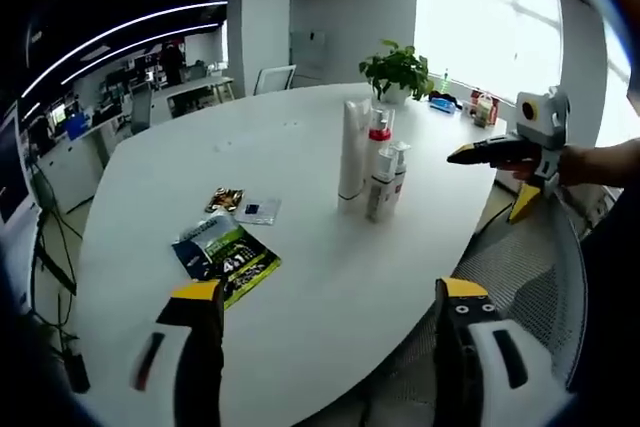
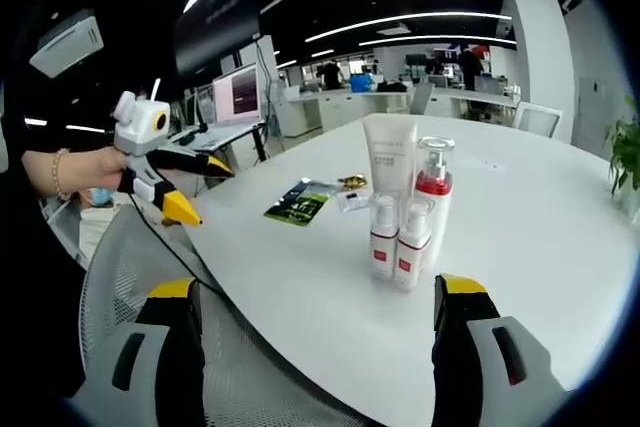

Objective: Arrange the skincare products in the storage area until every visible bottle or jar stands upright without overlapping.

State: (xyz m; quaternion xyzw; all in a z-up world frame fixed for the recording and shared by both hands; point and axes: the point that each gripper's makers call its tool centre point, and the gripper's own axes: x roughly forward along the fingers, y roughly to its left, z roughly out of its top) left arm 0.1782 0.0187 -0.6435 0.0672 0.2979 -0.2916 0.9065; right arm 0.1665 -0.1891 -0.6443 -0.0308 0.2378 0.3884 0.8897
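White tabletop (image 2: 520,237): tube (image 2: 389,162), pump bottle (image 2: 433,192), 2 small bottles (image 2: 398,240) upright, bunched together. My left tool (image 1: 330,312) & right tool (image 2: 315,312) both wide open, empty.

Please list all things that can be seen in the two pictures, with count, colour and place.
tube: 1, white, upright at the back of the product group on the table
pump bottle: 1, white with red collar, upright beside the tube
small bottles: 2, white with red labels, upright in front of the group
booklet: 1, green and dark, flat on the table
packets: 2, one gold, one pale, flat beyond the booklet
plant: 1, green, far table edge
table: 1, white
chair: 1, grey mesh, at the table
left gripper: yellow-tipped fingers apart, holding nothing
right gripper: same, holding nothing
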